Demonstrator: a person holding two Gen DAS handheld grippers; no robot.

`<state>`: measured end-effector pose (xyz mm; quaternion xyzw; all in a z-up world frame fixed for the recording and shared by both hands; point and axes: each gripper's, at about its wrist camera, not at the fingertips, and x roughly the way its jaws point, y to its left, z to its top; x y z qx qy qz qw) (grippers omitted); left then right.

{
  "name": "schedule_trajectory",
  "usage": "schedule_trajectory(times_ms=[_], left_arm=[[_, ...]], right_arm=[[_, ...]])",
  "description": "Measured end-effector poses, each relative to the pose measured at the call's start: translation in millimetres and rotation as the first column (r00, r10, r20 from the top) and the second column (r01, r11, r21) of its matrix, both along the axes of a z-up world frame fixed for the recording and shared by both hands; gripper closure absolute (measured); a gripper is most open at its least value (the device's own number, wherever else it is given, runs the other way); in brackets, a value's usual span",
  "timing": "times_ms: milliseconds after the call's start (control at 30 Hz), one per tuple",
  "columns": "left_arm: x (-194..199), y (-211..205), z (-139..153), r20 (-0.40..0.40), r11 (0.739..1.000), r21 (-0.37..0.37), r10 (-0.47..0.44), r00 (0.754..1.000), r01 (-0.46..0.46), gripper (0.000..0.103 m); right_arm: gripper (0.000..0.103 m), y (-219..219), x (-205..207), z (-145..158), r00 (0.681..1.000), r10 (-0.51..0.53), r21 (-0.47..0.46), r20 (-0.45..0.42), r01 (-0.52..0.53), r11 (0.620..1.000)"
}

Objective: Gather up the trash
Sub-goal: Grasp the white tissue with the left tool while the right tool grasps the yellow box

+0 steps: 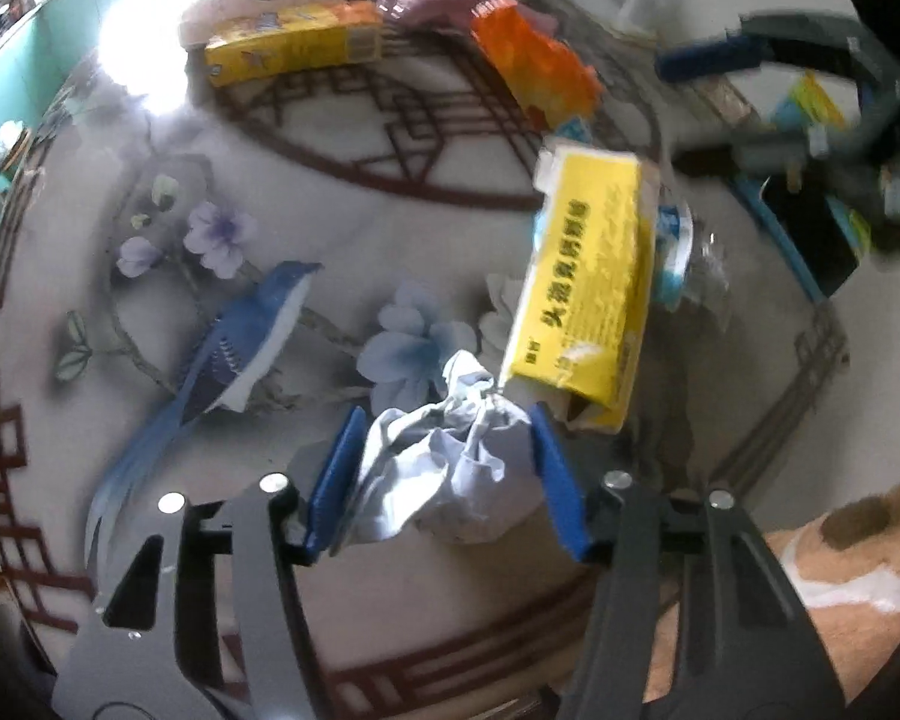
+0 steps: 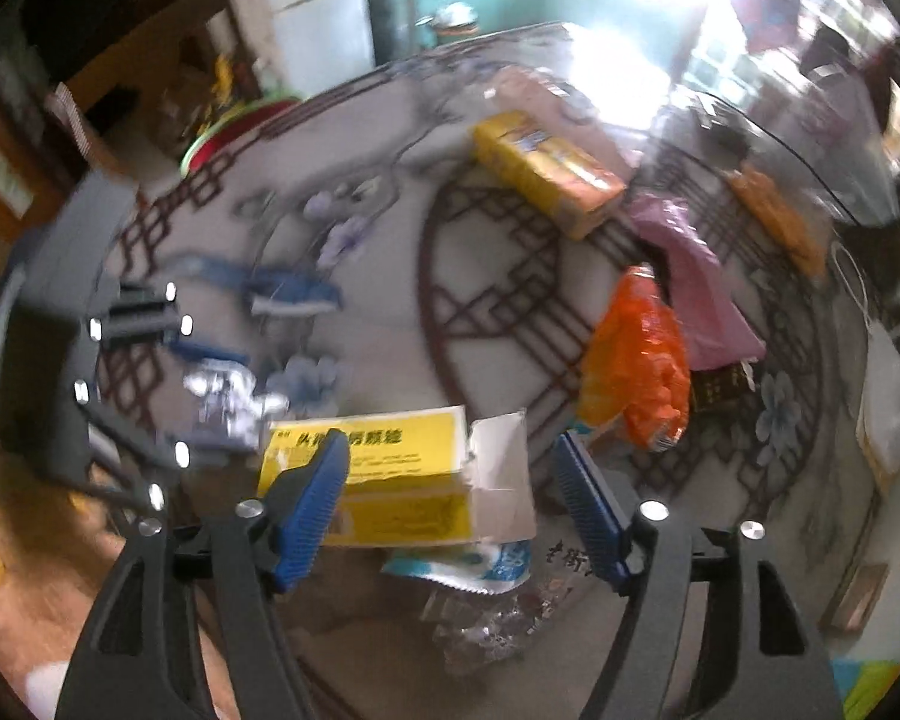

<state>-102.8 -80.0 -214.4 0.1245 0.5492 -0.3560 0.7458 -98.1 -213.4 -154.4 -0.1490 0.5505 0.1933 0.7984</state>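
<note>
My left gripper point(image 1: 444, 426) has its blue pads on both sides of a crumpled white paper wad point(image 1: 450, 474) on the glass table point(image 1: 330, 192); the wad fills the gap between them. A yellow open-ended carton point(image 1: 588, 276) lies just beyond the wad. In the right wrist view my right gripper point(image 2: 456, 450) is open and empty above that yellow carton point(image 2: 390, 480). The left gripper point(image 2: 168, 372) shows there at the left, blurred, with the wad point(image 2: 228, 402). A crumpled clear bottle with a blue label point(image 2: 480, 588) lies below the carton.
Further on the table lie a long yellow box point(image 2: 546, 174), an orange wrapper point(image 2: 642, 372), a pink bag point(image 2: 696, 294) and another orange packet point(image 2: 780, 222). The table has a bird-and-flower print. A brown patterned floor point(image 1: 840, 570) lies beyond the table's edge.
</note>
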Motion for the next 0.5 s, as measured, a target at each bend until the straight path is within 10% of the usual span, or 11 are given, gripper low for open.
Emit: schedule_trajectory(times_ms=[500], left_arm=[[36.5,56.3,53.8,0.086,0.949,-0.107,0.307,0.948,-0.297,0.049]], right_arm=[[0.017,7.9,-3.1,-43.6,0.979,-0.075,0.04,-0.191,0.084,0.996]])
